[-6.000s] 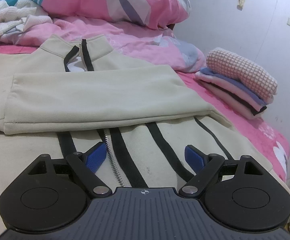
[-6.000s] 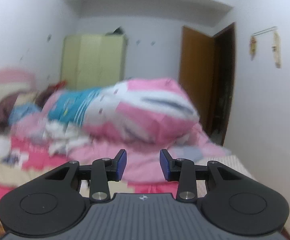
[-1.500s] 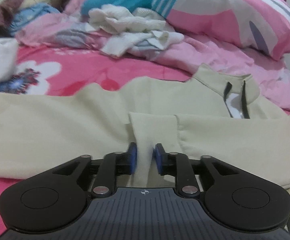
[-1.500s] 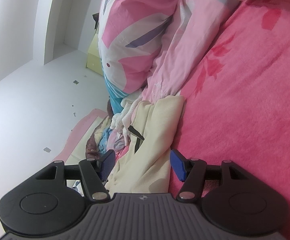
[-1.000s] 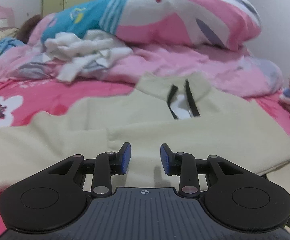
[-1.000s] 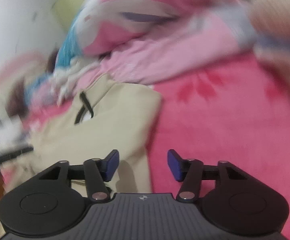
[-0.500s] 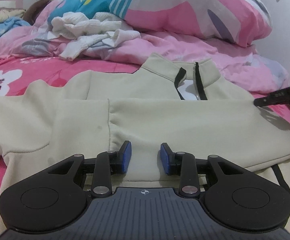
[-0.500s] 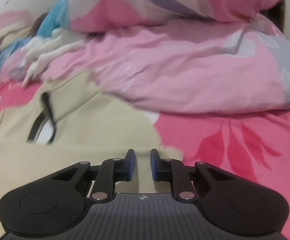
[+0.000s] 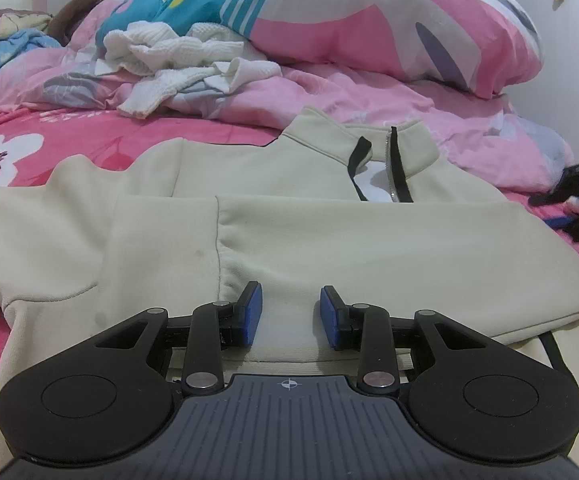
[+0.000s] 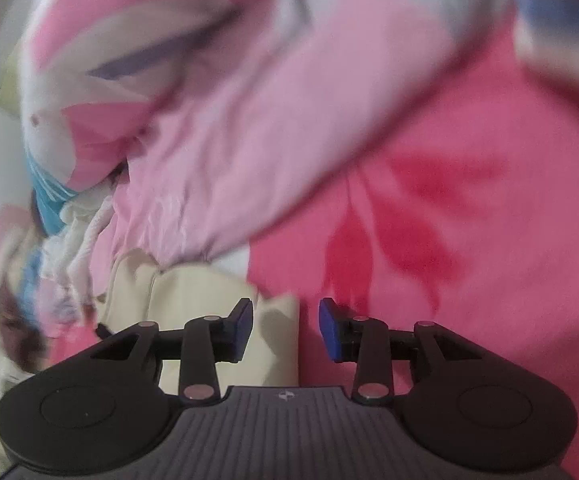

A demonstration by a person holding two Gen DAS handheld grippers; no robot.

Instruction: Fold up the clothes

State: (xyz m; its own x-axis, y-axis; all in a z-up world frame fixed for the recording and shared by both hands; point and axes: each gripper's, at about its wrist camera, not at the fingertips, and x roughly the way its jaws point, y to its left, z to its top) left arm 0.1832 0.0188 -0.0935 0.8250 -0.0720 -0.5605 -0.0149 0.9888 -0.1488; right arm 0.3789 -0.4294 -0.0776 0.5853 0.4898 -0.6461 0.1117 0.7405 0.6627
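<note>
Cream jacket [image 9: 329,240] flat on bed [image 9: 89,148], sleeves crossed over chest. Soft, limp, slightly bulky: grip hem corners. Left gripper [image 9: 291,312] jaws part-open, empty, over cuff. Right gripper [image 10: 285,328] jaws opening, empty, at jacket edge.

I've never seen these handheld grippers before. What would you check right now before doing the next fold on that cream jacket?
1. Cream jacket lies flat on the bed: ok.
2. Folded sleeve lies across the chest: ok.
3. Left gripper free of cloth: ok, pads apart over the sleeve, pinching nothing.
4. Right gripper at the jacket's edge: ok, jaws opening, with the cloth's edge between the pads; not gripped.
5. Right view sharp enough to aim: not ok, blurred.
6. White knitted clothes clear of the jacket: ok.
</note>
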